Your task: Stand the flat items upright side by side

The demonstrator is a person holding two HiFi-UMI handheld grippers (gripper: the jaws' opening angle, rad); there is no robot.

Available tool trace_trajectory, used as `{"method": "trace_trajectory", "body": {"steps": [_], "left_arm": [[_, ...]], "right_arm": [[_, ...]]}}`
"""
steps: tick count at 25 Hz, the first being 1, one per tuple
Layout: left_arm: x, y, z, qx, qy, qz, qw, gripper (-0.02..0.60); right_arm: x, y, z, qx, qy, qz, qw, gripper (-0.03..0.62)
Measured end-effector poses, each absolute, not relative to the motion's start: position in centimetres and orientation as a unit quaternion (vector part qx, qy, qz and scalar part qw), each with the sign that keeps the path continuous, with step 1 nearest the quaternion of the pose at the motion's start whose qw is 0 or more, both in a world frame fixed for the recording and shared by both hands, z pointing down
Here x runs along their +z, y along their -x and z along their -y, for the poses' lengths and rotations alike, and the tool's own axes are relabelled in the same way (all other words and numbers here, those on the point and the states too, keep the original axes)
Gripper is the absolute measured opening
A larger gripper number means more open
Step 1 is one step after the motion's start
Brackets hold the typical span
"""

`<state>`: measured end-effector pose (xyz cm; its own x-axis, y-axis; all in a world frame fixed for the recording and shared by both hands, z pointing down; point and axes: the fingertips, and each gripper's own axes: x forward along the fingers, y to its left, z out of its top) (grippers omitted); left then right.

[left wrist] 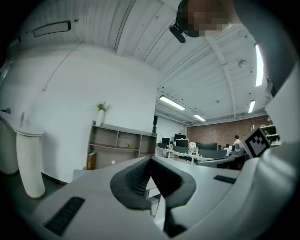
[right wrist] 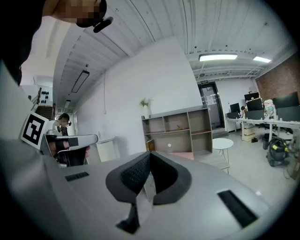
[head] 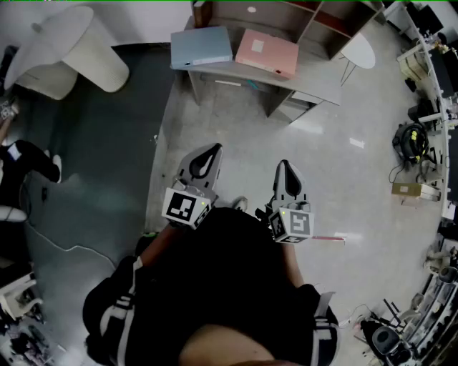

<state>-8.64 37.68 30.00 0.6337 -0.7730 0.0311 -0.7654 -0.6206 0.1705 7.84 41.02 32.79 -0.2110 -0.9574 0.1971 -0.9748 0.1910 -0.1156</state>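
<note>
Two flat folders lie on a grey desk [head: 315, 82] at the far end of the head view, a blue folder [head: 202, 47] on the left and a pink folder [head: 268, 52] on the right. Both grippers hang over the floor well short of the desk. My left gripper [head: 207, 156] has its jaws shut and empty, and so does my right gripper [head: 284, 170]. In the left gripper view the left gripper [left wrist: 151, 162] points level toward the desk. In the right gripper view the right gripper [right wrist: 150, 158] shows the pink folder [right wrist: 182, 155] just past its tips.
An open wooden shelf unit [head: 286, 14] stands behind the desk, with a brown book [left wrist: 91, 161] in it. A small round white table [head: 360, 50] sits to its right. A white pedestal table [head: 71, 46] stands at the far left on dark flooring. Cables and gear line the right edge.
</note>
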Motion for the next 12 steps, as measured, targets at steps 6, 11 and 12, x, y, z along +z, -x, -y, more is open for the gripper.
{"method": "trace_trajectory", "body": {"steps": [6, 11, 12], "left_arm": [[30.65, 8.63, -37.46, -0.018, -0.903, 0.424, 0.073, 0.021], [30.55, 9.02, -37.14, -0.020, -0.900, 0.428, 0.079, 0.021], [30.42, 9.11, -37.18, -0.019, -0.901, 0.427, 0.074, 0.021]], "right_arm": [[32.39, -7.56, -40.73, 0.118, -0.627, 0.770, 0.034, 0.023], [32.32, -7.38, -40.55, 0.107, -0.625, 0.772, 0.037, 0.023], [31.98, -7.34, -40.52, 0.101, -0.624, 0.774, 0.033, 0.023]]}}
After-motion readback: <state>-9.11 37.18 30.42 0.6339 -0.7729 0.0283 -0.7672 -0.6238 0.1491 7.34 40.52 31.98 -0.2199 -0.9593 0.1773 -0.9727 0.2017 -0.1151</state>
